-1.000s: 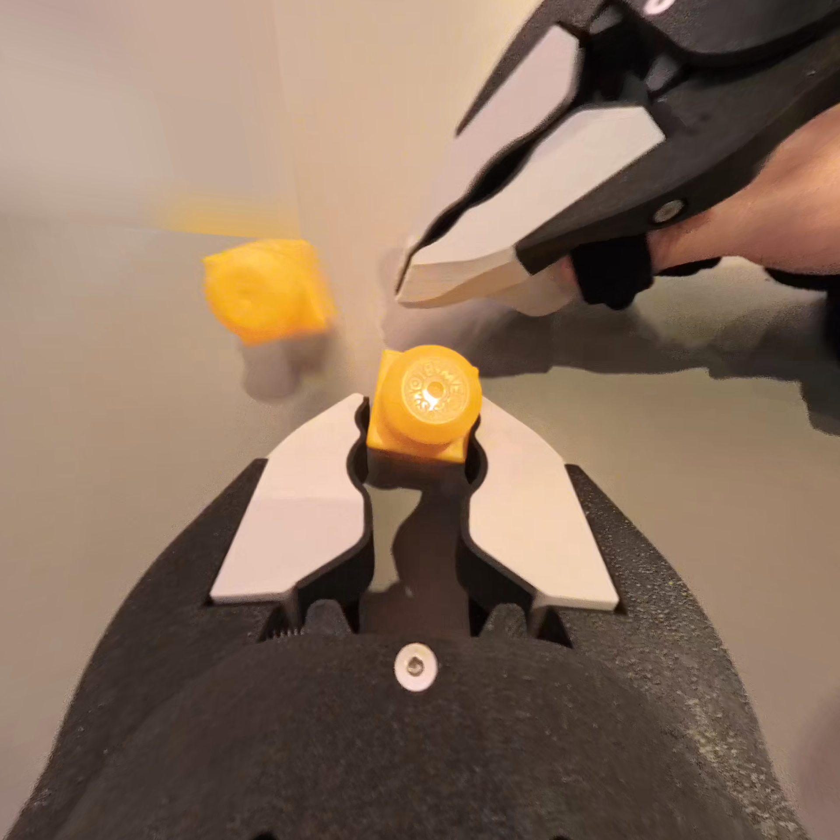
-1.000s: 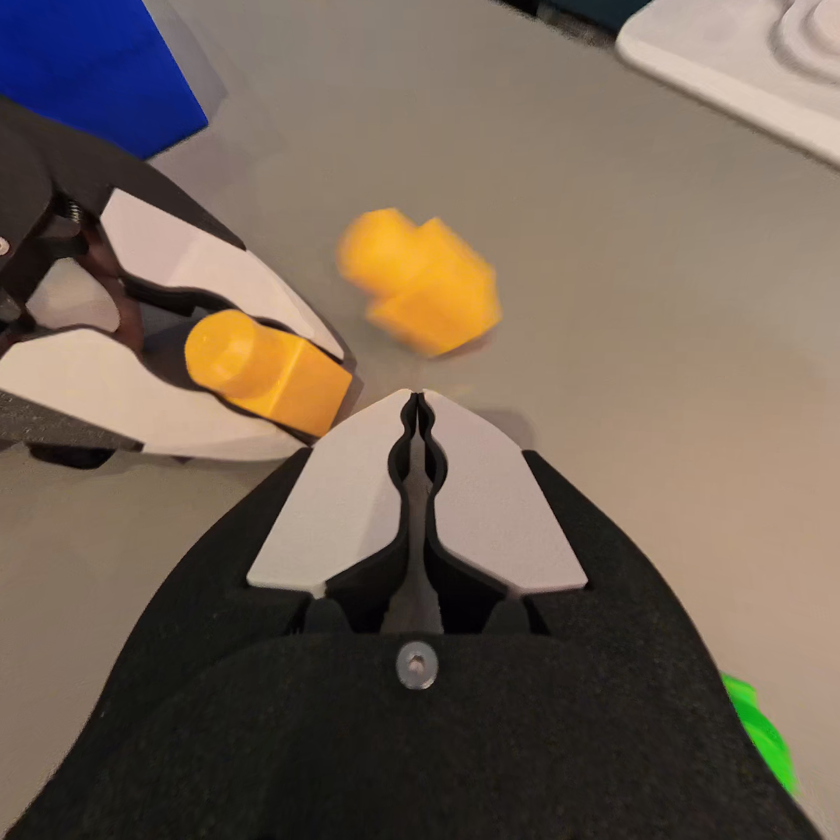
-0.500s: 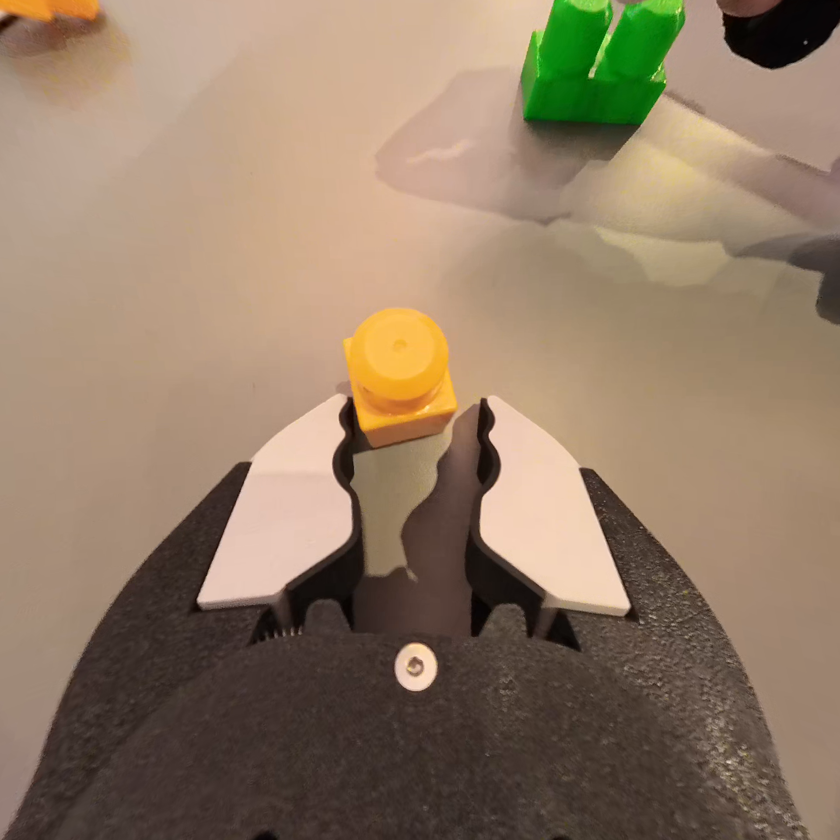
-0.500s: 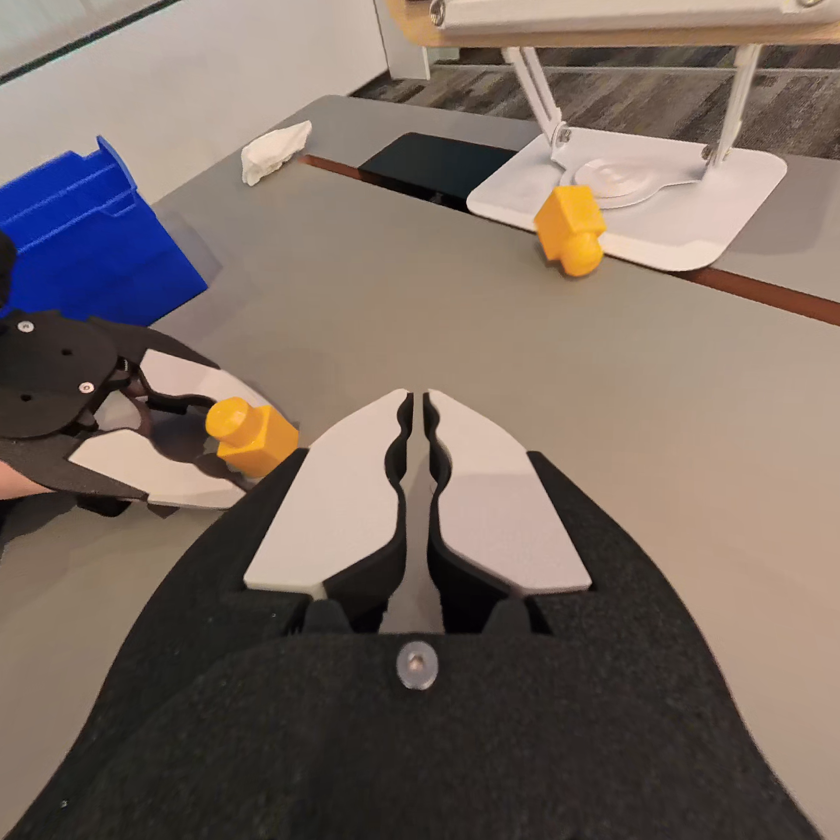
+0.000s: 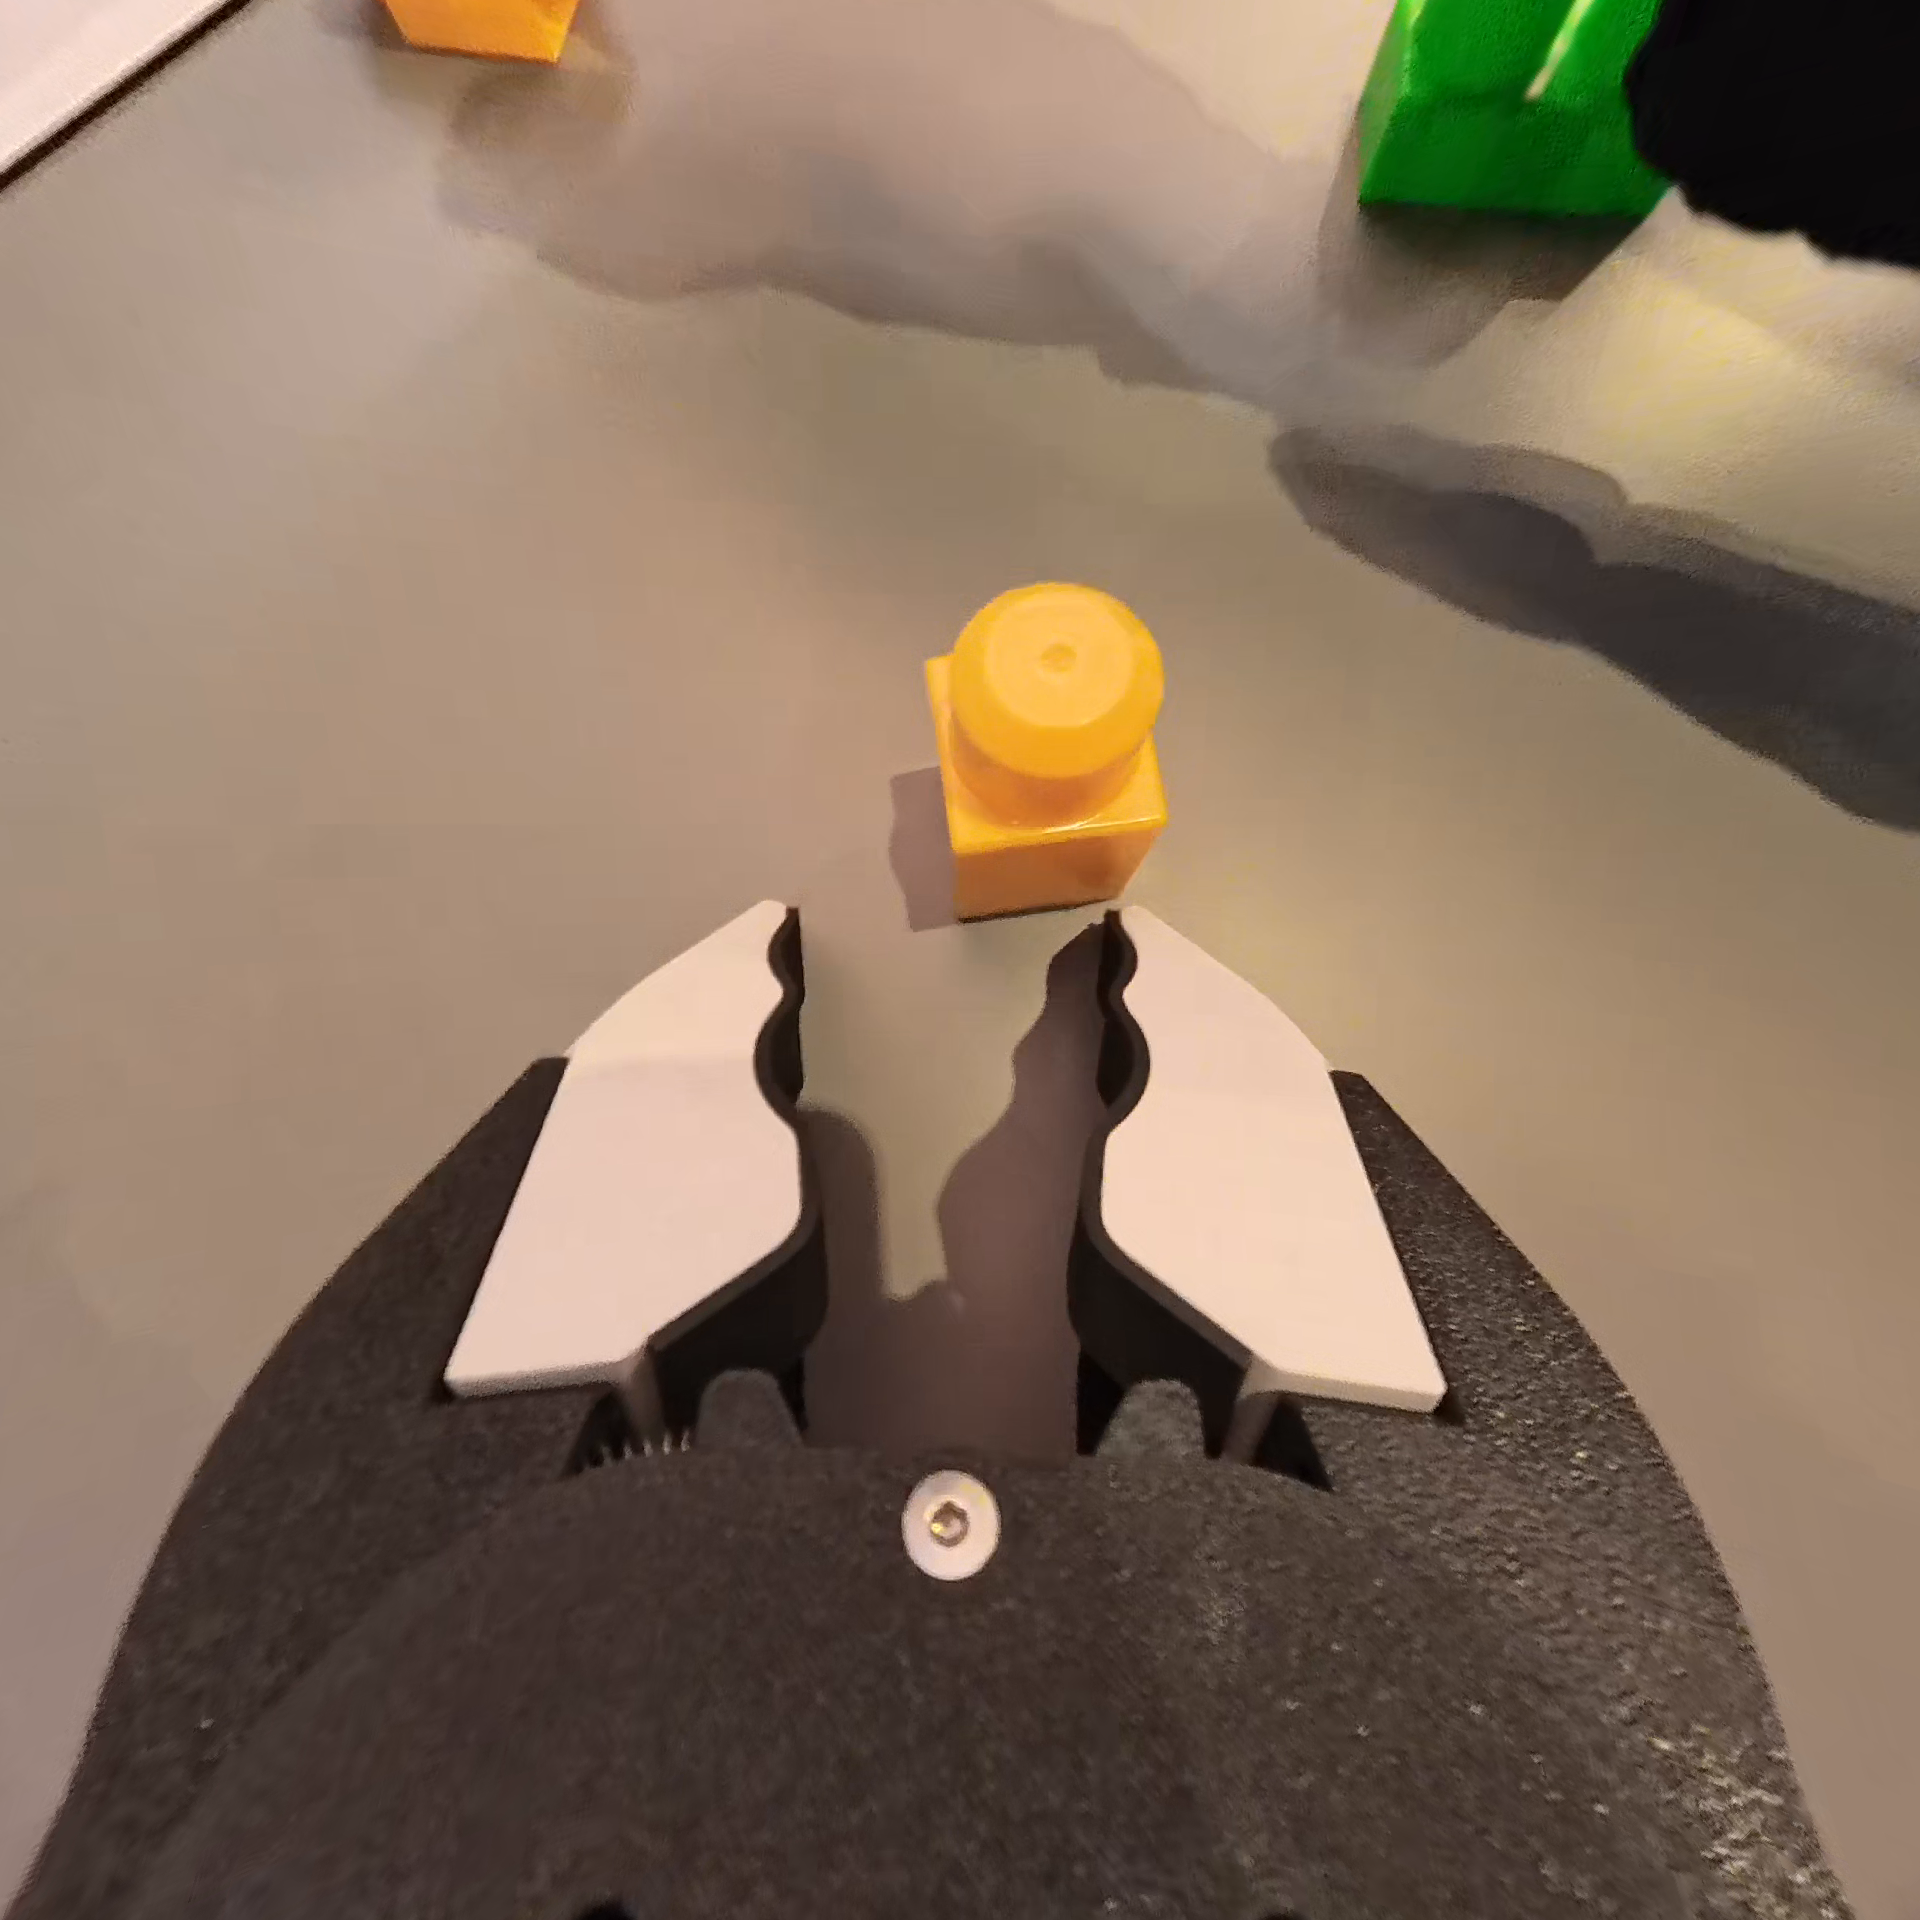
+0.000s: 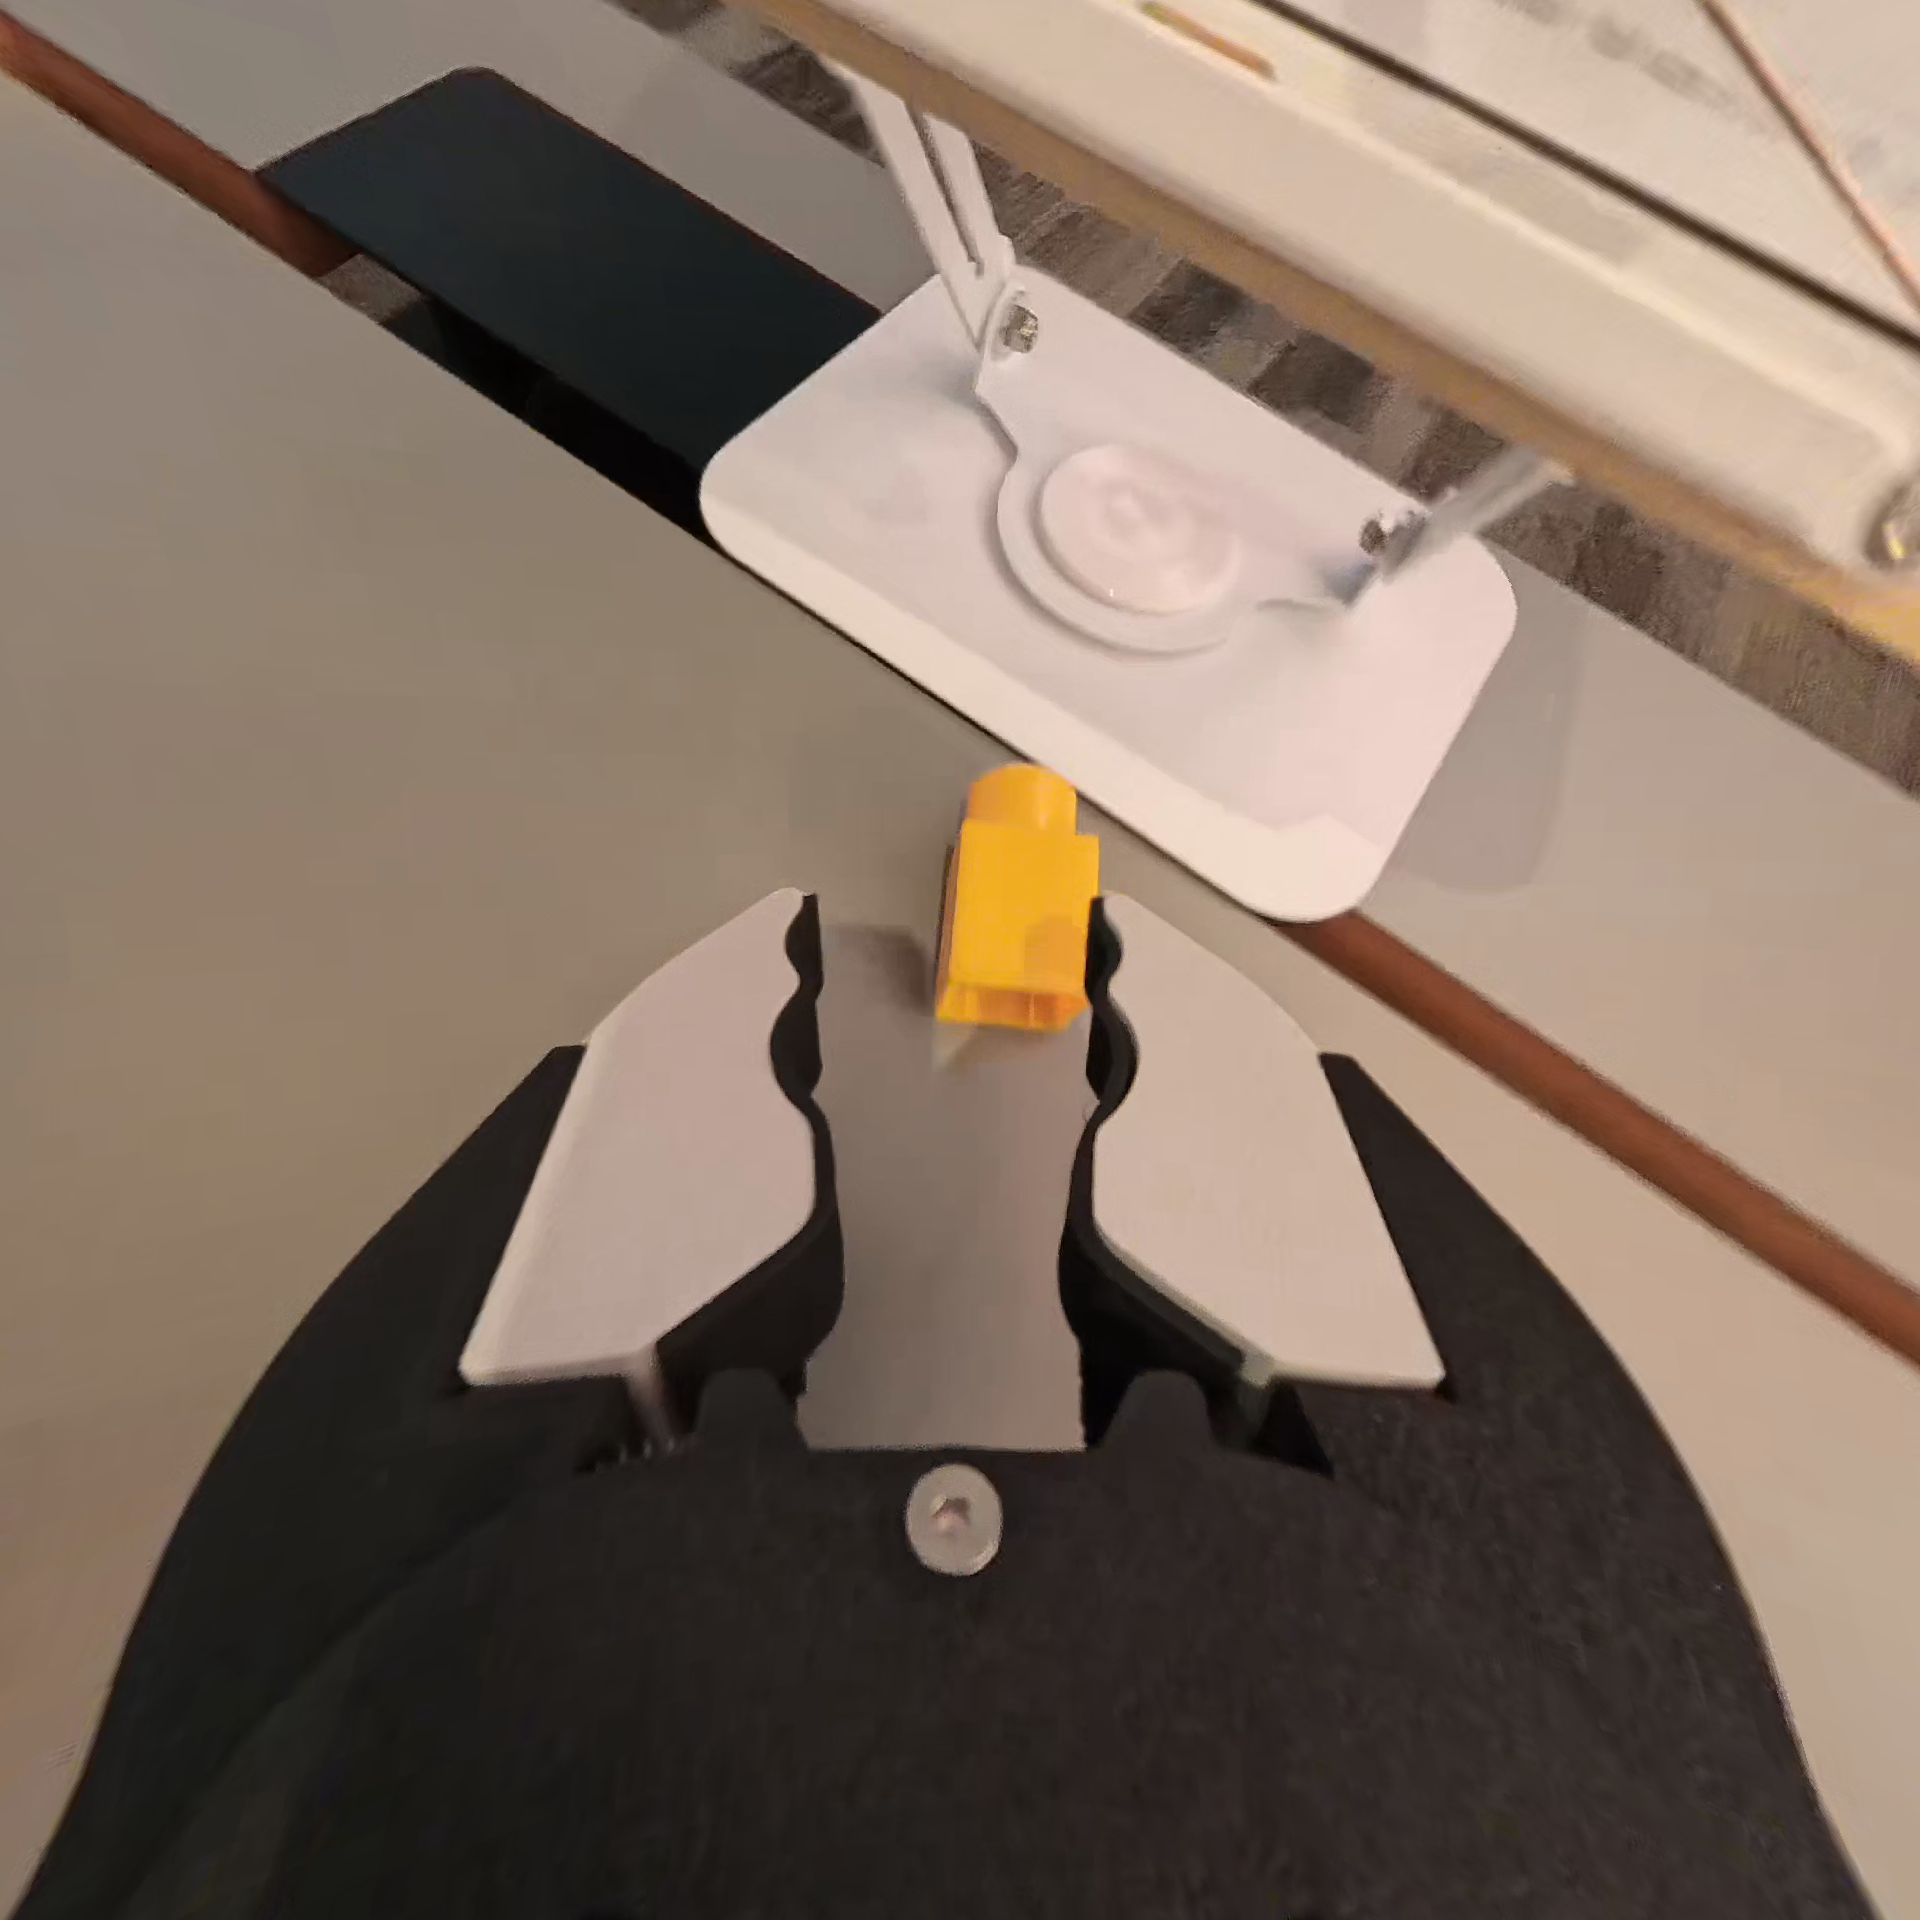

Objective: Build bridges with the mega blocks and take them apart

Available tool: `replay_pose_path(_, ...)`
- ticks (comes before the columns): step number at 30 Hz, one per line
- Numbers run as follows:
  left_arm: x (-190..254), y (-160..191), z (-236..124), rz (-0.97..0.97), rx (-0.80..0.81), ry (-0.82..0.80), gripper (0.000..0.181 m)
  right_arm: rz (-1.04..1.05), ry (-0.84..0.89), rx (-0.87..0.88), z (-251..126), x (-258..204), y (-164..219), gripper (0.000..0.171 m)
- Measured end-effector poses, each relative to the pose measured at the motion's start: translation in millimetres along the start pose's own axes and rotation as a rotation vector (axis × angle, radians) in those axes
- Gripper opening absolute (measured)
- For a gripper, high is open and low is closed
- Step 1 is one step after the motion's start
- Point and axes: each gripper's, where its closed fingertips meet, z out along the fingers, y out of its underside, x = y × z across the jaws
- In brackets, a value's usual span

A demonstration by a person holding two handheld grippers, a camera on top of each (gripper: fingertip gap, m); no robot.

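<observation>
L gripper (image 5: 951,920) lets go: jaws now wide, empty, backed off. Orange block (image 5: 1049,758) it gripped a sec ago stands upright, stud up, alone on grey table (image 5: 312,623), just ahead of tips, not touching. Green block (image 5: 1496,125) near far right, partly behind dark sleeve. R gripper (image 6: 951,914), shut half sec ago, now spread wide, swung toward 2nd orange block (image 6: 1023,925) lying on side by far edge, beside white stand base (image 6: 1299,727). Block sits btwn tips, contact unclear. Looks like pillar one placed, R going for pillar two.
</observation>
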Motion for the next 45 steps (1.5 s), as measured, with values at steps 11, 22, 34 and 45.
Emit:
replay_pose_path(11, -13.0, -7.9, -18.3, -0.038, 0.051, -0.019, 0.052, -0.129, 0.160, -0.285, 47.7, 31.4, 15.2, 0.041)
replay_pose_path(22, -20.5, -8.2, -22.1, -0.082, 0.069, -0.011, 0.050, -0.136, -0.054, -0.214, -13.9, -21.3, 45.4, 0.038)
replay_pose_path(34, 76.5, -101.5, -110.8, -0.490, 0.613, 0.785, 0.040, -0.069, -0.439, 0.485, -232.3, -133.6, 65.9, 0.038)
replay_pose_path(45, 139.6, -75.7, -90.8, -0.394, 0.343, 0.558, 0.061, -0.409, -0.412, 0.513, -263.9, -187.3, 91.2, 0.037)
